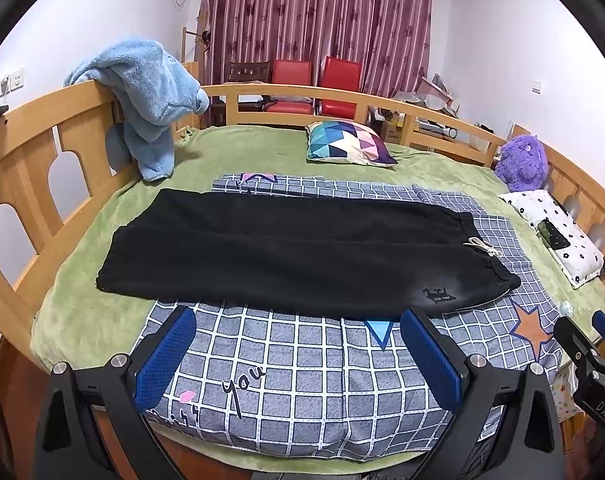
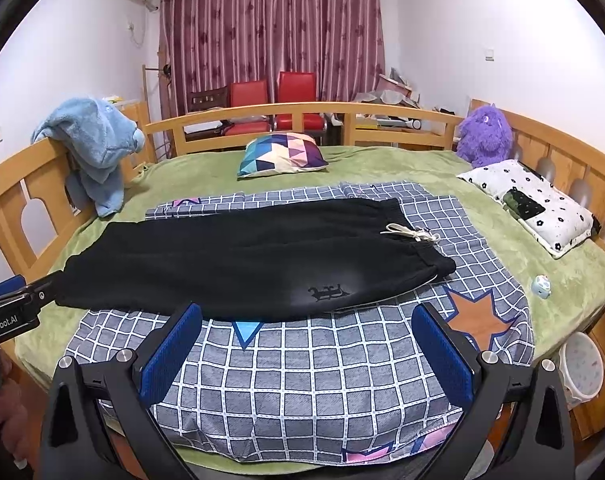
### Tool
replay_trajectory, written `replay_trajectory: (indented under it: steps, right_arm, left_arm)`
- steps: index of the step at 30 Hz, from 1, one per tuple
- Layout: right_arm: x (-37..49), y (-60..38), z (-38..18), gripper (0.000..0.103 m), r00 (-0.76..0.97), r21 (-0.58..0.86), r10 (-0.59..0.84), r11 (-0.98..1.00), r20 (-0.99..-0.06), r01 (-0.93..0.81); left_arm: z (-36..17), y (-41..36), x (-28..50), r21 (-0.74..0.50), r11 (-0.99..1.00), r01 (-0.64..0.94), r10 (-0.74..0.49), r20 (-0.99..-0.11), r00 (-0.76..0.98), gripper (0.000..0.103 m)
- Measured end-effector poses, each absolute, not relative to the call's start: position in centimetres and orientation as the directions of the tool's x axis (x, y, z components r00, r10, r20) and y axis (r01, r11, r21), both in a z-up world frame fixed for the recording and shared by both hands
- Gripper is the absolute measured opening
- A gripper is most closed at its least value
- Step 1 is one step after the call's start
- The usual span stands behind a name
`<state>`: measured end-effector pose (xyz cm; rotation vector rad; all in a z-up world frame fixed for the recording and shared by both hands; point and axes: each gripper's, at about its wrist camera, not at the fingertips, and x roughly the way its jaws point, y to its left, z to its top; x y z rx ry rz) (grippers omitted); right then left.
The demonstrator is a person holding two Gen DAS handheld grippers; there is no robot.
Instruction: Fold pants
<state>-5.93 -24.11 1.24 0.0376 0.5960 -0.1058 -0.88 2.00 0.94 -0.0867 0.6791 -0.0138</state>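
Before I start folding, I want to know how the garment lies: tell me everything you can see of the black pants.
The black pants are soft, matte, fleece-like fabric, spread flat and unfolded, legs side by side. The elastic waistband with a tied cream drawstring points right, the cuffs left. A small dark emblem sits on the near hip. They rest mostly on the checked sheet, with the cuffs on the green blanket. Neither gripper touches them.

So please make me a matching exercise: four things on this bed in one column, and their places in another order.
Things:
1. black pants
2. blue towel
3. purple plush toy
4. triangle-pattern cushion

Places:
A. draped over the left bed rail
B. far right corner of the bed
C. flat on the checked sheet
D. middle of the bed's far side

Pairs: 1-C, 2-A, 3-B, 4-D
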Motion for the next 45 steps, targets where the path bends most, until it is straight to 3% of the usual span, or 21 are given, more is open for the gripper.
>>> replay_trajectory:
  steps: [18,31,37,42,45]
  right_arm:
    - [-4.7,-23.1,0.4,0.103,0.798,-0.013,-0.096,0.994,-0.595,0.11]
    - [-0.3,-25.3,-4.4,0.102,0.767,0.0,-0.113,0.989,-0.632,0.146]
    - [2.9,-25.7,-8.3,0.095,0.715,-0.039,-0.136,0.988,-0.686,0.15]
    - [6.0,-26.5,-11.2,0.083,0.66,0.046,-0.068,0.987,-0.748,0.155]
    - [7.5,-27.1,-12.3,0.082,0.649,0.09,-0.04,0.982,-0.76,0.166]
  left_arm:
    - [-0.5,3.6,0.4,-0.113,0.994,-0.012,-0.062,-0.63,0.774,0.103]
    - [-8.5,8.2,5.7,-0.125,0.99,-0.062,-0.046,-0.712,0.7,0.103]
    - [-13.4,10.7,8.9,-0.131,0.986,-0.101,-0.036,-0.764,0.644,0.102]
    - [-15.9,12.6,11.1,-0.137,0.985,-0.104,-0.046,-0.791,0.609,0.097]
    - [-16.7,13.8,12.0,-0.184,0.978,-0.095,-0.094,-0.805,0.586,0.092]
